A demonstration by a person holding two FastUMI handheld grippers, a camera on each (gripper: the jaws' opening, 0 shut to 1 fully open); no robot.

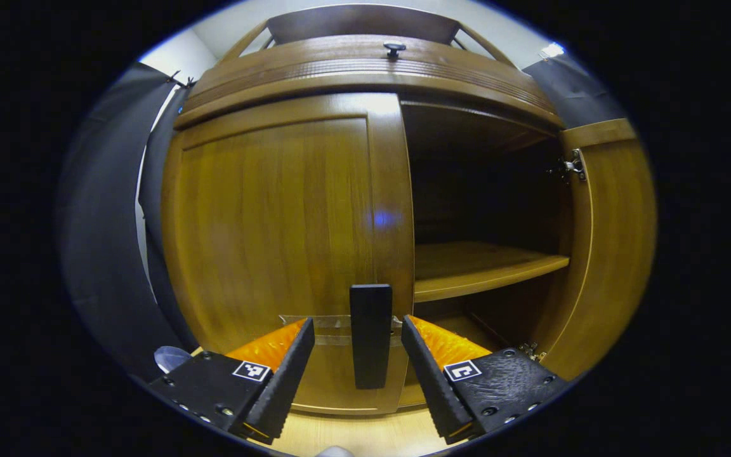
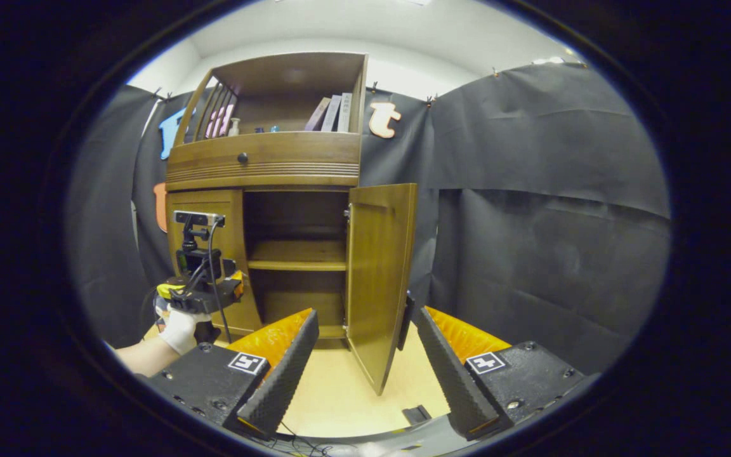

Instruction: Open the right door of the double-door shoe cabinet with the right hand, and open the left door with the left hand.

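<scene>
The wooden shoe cabinet point(image 1: 365, 70) stands close in the left gripper view. Its left door point(image 1: 276, 222) is closed, with a dark upright handle point(image 1: 370, 336) low on its right edge. My left gripper point(image 1: 356, 324) is open, one finger on each side of that handle with gaps both sides. The right door point(image 1: 613, 254) is swung open, baring a shelf point(image 1: 486, 263). In the right gripper view the open right door point(image 2: 378, 279) stands edge-on, its handle point(image 2: 403, 324) on the far face. My right gripper point(image 2: 367, 313) is open and short of it. A gloved hand holds the left gripper point(image 2: 197, 292) at the left door point(image 2: 235, 222).
A drawer with a dark knob point(image 2: 242, 157) sits above the doors, and an upper shelf holds books point(image 2: 334, 113) and small bottles. Black cloth walls point(image 2: 543, 222) surround the cabinet. The floor point(image 2: 340, 393) is pale wood, with cables near the bottom edge.
</scene>
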